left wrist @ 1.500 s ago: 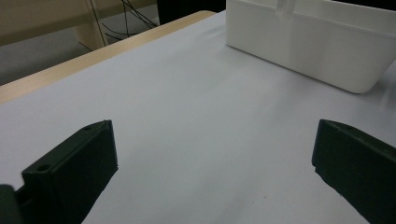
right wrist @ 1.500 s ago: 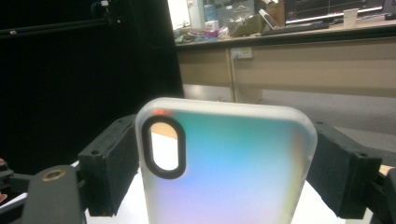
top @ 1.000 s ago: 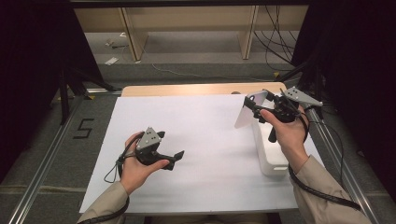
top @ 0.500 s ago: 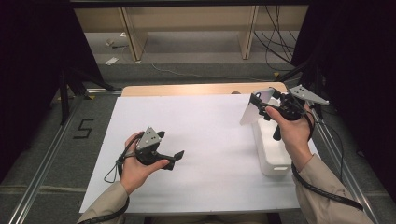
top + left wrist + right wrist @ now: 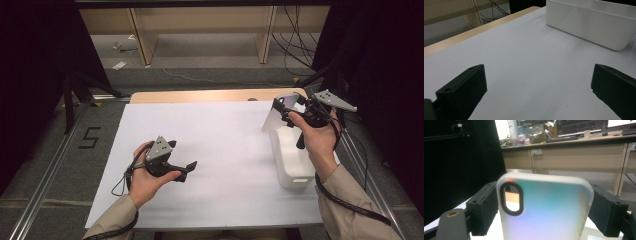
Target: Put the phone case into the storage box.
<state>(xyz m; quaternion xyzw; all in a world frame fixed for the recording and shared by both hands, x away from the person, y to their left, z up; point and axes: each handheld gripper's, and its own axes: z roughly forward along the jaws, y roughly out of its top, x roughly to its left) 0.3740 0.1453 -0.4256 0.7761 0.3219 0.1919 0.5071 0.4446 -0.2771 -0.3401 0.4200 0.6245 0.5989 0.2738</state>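
The right hand-held gripper (image 5: 286,111) clamps a frosted phone case (image 5: 544,207) by its two long edges, raised above the far end of the white bin (image 5: 292,160), probably so it clears the rim. The left hand-held gripper (image 5: 186,169) rests low over the table (image 5: 215,140), jaws wide apart and empty, apparently waiting.
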